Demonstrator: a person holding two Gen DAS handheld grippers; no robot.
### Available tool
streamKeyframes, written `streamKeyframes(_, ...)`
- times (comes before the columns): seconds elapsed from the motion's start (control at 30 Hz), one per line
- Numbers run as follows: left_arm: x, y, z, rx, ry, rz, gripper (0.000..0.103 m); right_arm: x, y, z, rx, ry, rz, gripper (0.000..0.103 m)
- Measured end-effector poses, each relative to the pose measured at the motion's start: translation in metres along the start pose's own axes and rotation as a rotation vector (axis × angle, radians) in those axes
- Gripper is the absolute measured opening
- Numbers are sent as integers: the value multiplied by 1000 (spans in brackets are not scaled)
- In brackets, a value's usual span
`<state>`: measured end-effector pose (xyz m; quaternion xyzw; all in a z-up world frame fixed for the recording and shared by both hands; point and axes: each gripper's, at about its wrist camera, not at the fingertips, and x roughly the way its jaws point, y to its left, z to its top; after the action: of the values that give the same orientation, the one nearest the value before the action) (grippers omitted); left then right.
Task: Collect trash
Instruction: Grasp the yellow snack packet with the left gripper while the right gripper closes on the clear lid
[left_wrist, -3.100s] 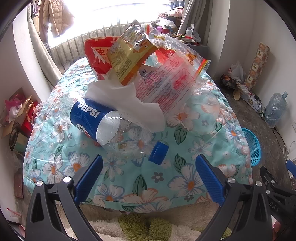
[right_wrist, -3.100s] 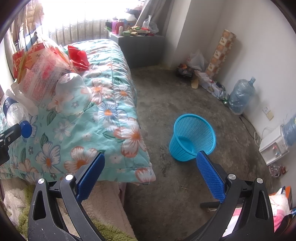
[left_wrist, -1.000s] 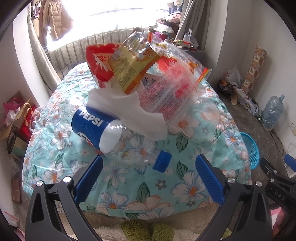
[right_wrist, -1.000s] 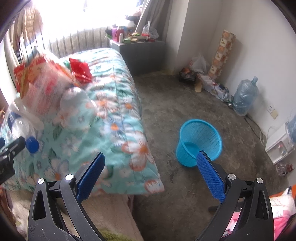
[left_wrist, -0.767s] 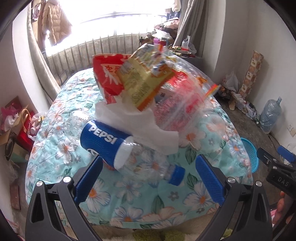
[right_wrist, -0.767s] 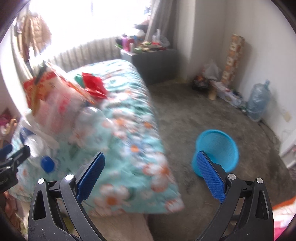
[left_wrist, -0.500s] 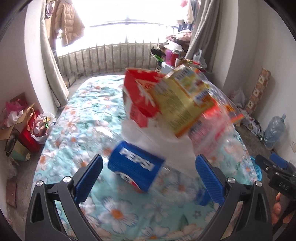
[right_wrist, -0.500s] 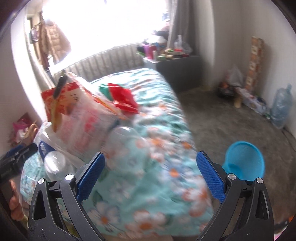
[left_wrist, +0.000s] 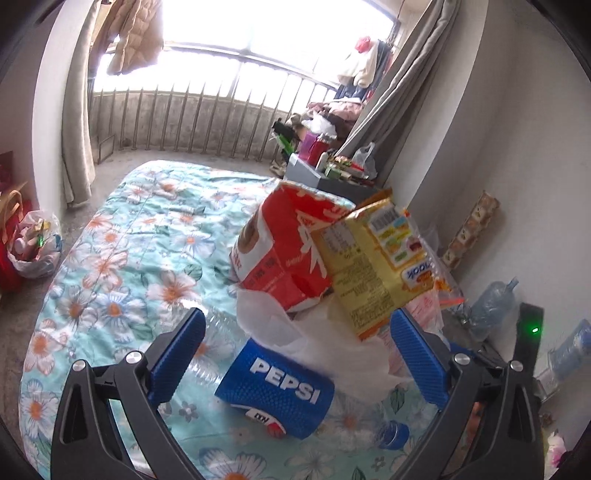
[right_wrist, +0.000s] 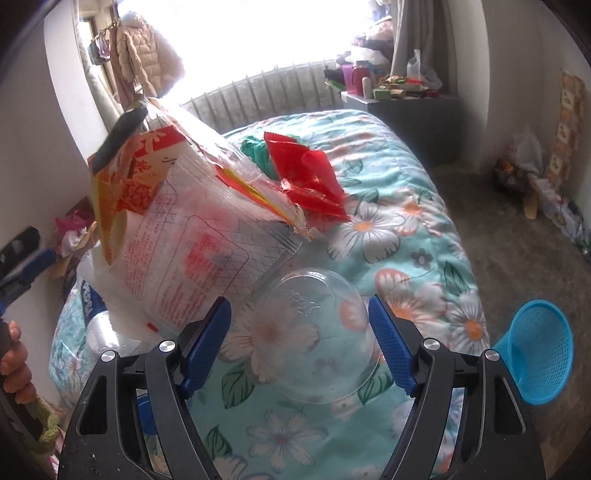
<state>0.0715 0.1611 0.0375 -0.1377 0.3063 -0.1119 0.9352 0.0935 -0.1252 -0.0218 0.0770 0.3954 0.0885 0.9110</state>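
Right gripper (right_wrist: 298, 347) closing now around the clear plastic bowl (right_wrist: 312, 334), blue pads on either side of it but not pressing yet, so nothing held so far. Bowl upside down on the floral quilt (right_wrist: 410, 229), near the close edge of the bed, dome up and rim down, with no real long axis because round; best taken across the widest part of the dome, low near the rim, with a slow and gentle squeeze, since thin plastic probably bends and can slip out. Better also to keep the left pad clear of the transparent printed bag (right_wrist: 207, 243) that lies just beside the bowl, on its far left.

Left gripper (left_wrist: 297, 354) spread wide and empty, hanging over the Pepsi bottle (left_wrist: 275, 393). Bottle lying flat on the quilt, long axis diagonal: blue cap toward near right, clear bottom end toward far left, partly under a white tissue (left_wrist: 280, 325). Good to grip across the labelled body, at right angle to this axis. Red packet (left_wrist: 280, 251) and yellow packet (left_wrist: 373, 258) stacked just behind.

Blue basket (right_wrist: 535, 354) on the floor, well to the right of the bed, likely the place for all trash
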Motion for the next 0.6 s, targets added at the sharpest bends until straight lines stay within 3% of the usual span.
streamKeyframes(0.13,-1,-7,6,18,-28,-54,98,2,-4,-1,12,18,-2,64)
streamKeyframes(0.27,1,-35,8,123,-41,-133,98,-2,-10,-3,31,17,24,63)
streamKeyframes(0.33,5,-52,7,196,-49,-122,96,-6,-10,-5,26,18,24,63)
streamKeyframes(0.6,42,-107,-17,525,-42,30,72,-22,-23,-13,58,32,15,63)
